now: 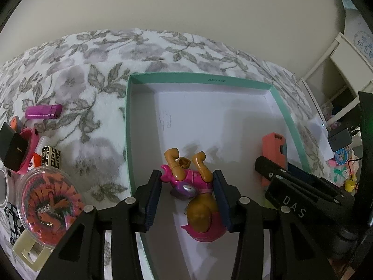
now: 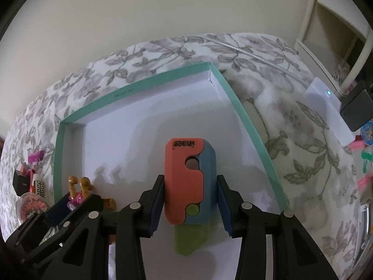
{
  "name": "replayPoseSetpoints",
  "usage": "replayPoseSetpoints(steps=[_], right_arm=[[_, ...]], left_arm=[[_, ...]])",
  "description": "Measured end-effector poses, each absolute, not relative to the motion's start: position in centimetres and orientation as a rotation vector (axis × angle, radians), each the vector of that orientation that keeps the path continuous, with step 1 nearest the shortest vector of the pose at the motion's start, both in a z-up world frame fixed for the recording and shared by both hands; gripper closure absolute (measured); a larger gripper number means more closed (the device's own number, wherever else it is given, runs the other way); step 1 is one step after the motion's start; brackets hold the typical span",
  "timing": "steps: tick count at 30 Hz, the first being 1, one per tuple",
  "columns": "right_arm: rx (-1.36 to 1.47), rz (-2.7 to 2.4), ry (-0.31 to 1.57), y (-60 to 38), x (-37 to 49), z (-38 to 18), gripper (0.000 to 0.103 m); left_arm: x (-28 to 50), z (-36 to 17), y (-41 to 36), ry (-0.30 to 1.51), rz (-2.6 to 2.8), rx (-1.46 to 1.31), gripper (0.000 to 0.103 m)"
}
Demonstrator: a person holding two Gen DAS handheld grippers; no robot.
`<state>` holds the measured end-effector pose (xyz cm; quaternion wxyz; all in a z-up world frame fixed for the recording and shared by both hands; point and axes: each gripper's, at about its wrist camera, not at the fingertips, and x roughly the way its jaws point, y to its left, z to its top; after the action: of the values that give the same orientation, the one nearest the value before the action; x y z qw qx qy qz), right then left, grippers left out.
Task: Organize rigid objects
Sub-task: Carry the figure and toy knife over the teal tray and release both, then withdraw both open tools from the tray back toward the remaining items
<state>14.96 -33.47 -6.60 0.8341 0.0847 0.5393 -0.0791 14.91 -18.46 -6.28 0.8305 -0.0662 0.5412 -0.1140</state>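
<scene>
Over the white floor of the teal-rimmed box [image 1: 289,116], which lies on a floral bedspread [image 1: 93,65], both my grippers are down with a toy each. My left gripper [image 1: 187,200] is clamped on the pink-and-tan toy figure [image 1: 198,200], head toward the camera and legs pointing away, low over the box's near left part; I cannot tell whether it touches the floor yet. My right gripper [image 2: 190,206] grips the orange-and-blue toy knife [image 2: 188,182] by its sides, its green blade [image 2: 190,240] pointing back toward me, near the box's right wall.

I judge this the placing step: both things are inside the rim but not let go. Next I should settle each flat on the floor, spread the pads, then lift straight up clear of the walls. Other items wait on the bedspread at left, among them a purple lighter [image 1: 43,112] and a round clear case [image 1: 46,206].
</scene>
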Motion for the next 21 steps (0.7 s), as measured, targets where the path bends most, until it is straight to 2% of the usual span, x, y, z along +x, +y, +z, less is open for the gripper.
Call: replayPoseSetpoints(steps=[6, 9, 15, 16, 17, 18, 19, 21], right_arm=[[0.204, -0.169, 1.142, -33.9, 15.0, -5.3, 0.056], [0.208, -0.166, 1.11, -34.1, 14.8, -3.9, 0.056], [0.212, -0.165, 1.034, -34.2, 14.1, -0.4, 0.056], [0.21, -0.166, 1.025, -34.1, 14.1, -0.1, 0.054], [0.206, -0.168, 1.017, -34.1, 14.1, 0.3, 0.047], [0.2, -0.169, 1.007, -34.0, 14.0, 0.7, 0.044], [0.195, -0.168, 0.998, -33.9, 14.0, 1.0, 0.039], [0.189, -0.166, 0.991, -33.8, 14.0, 1.2, 0.038]], left_arm=[[15.0, -4.5, -18.0, 1.126, -0.248, -0.162, 0.054], [15.0, -3.2, -17.6, 1.103, -0.249, -0.178, 0.05], [15.0, -0.7, -16.1, 1.058, -0.227, -0.204, 0.048], [15.1, -0.4, -15.9, 1.055, -0.219, -0.206, 0.044], [15.2, -0.3, -15.6, 1.053, -0.216, -0.21, 0.038], [15.2, -0.1, -15.3, 1.051, -0.211, -0.216, 0.025], [15.3, -0.1, -15.1, 1.045, -0.206, -0.222, 0.019], [15.4, 0.0, -14.6, 1.035, -0.187, -0.226, 0.019]])
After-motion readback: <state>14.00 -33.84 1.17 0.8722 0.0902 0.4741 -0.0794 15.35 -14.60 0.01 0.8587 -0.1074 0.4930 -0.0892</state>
